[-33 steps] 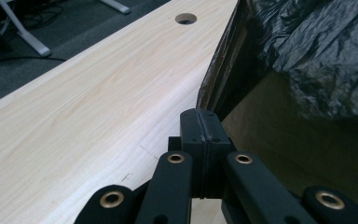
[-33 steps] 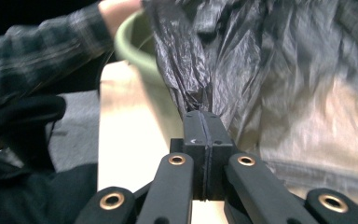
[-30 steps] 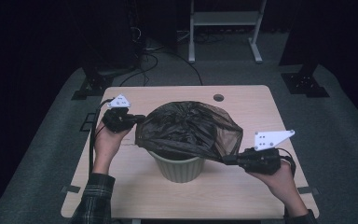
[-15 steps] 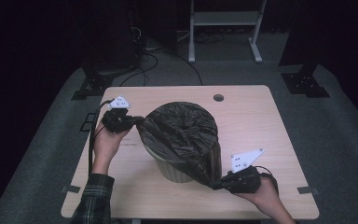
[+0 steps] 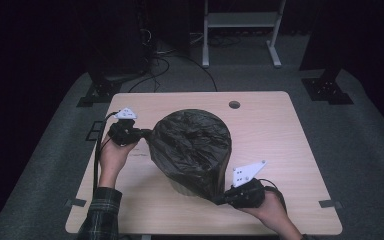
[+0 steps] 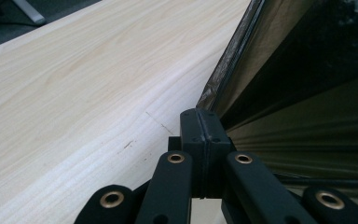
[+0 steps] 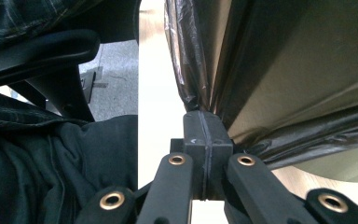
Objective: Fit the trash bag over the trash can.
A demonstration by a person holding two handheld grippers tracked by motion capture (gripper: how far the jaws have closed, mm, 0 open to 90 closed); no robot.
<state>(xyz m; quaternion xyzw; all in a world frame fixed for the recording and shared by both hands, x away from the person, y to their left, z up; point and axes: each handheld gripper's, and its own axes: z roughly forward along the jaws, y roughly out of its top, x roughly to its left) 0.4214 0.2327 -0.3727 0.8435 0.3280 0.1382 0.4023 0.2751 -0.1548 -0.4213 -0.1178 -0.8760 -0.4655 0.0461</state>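
A black plastic bag (image 5: 192, 145) is stretched over a pale bin (image 5: 180, 188) standing mid-table, covering nearly all of it. My left gripper (image 5: 144, 134) is shut on the bag's edge at the bin's left side, held level with the top. My right gripper (image 5: 221, 200) is shut on the bag's opposite edge, low at the bin's front right near the tabletop. In the left gripper view the closed jaws pinch taut bag film (image 6: 279, 88). In the right gripper view the jaws clamp a gathered bunch of bag (image 7: 200, 60) beside the bin wall (image 7: 307, 60).
The light wooden table (image 5: 270, 135) has a round cable hole (image 5: 234, 105) at the back. A metal rack stand (image 5: 240, 30) and cables lie on the floor behind. A chair armrest (image 7: 37, 51) and the person's lap sit close to the front edge.
My right gripper has pulled the bag's edge down and toward the front edge, from rim height to near the tabletop. The bag now wraps the bin's side. The left gripper stayed put.
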